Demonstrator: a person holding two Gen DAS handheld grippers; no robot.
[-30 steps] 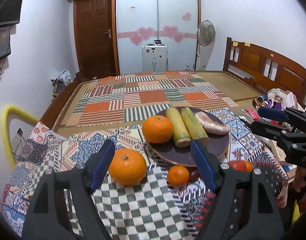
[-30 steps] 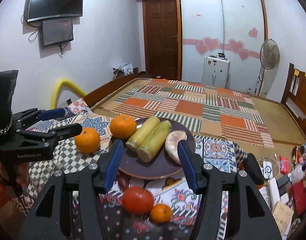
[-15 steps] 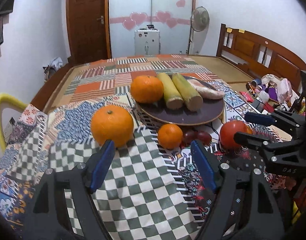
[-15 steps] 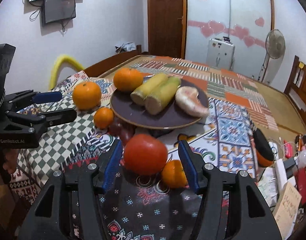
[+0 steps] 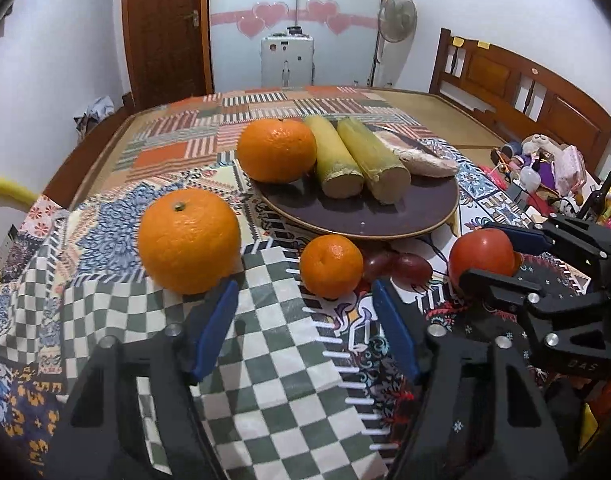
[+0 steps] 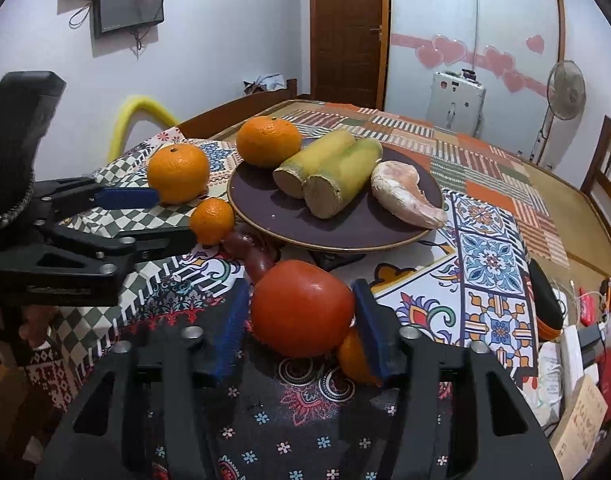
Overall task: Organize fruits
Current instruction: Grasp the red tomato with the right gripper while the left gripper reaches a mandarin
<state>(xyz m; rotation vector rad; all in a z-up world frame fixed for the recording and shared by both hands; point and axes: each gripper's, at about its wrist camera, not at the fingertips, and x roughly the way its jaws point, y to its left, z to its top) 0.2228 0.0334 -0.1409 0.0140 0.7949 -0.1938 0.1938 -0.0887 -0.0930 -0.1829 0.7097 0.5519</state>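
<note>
A dark plate (image 5: 417, 216) (image 6: 345, 232) holds an orange (image 5: 276, 149), two sugarcane pieces (image 5: 361, 160) and a peeled pomelo segment (image 6: 405, 196). On the cloth lie a big orange (image 5: 188, 241), a small mandarin (image 5: 331, 266), dark grapes (image 5: 401, 266) and a red tomato (image 6: 301, 308). My left gripper (image 5: 305, 328) is open, just short of the mandarin. My right gripper (image 6: 301, 320) is open with its blue pads either side of the tomato; whether they touch is unclear. Another small mandarin (image 6: 351, 354) sits partly hidden behind the right pad.
A patterned cloth (image 5: 265, 360) covers the table. Clutter of boxes and small items (image 6: 577, 344) lies at the right edge. A yellow chair back (image 6: 141, 114) stands at the left. A bed with a patchwork mat (image 5: 265, 116) lies beyond.
Both grippers have moved forward and down toward the fruit. The right gripper's pads now flank the tomato; the left gripper has come close to the small mandarin.
</note>
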